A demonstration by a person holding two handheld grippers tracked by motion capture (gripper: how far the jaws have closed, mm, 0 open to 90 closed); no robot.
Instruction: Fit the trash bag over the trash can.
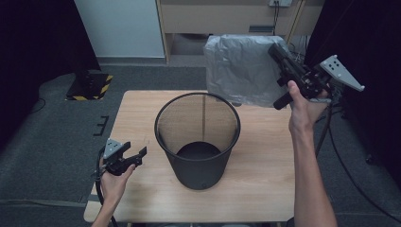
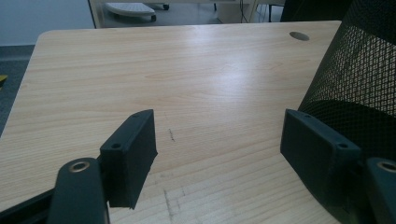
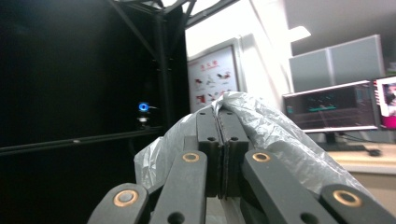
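From the high view, the right tool [image 1: 279, 53] holds a grey plastic bag [image 1: 241, 68] aloft beyond the far right corner of the worktop [image 1: 265, 189], above and behind the black mesh bin [image 1: 197, 137] at the worktop's middle; this looks like the lining step, and the next move likely calls for lowering the bag over the rim and spreading its mouth. In the left gripper view, the left tool [image 2: 219, 154] stands wide open and empty near the left edge, just beside the bin [image 2: 359, 79]. In the right gripper view, the right tool [image 3: 223, 140] is pressed fully shut on the bag [image 3: 275, 130].
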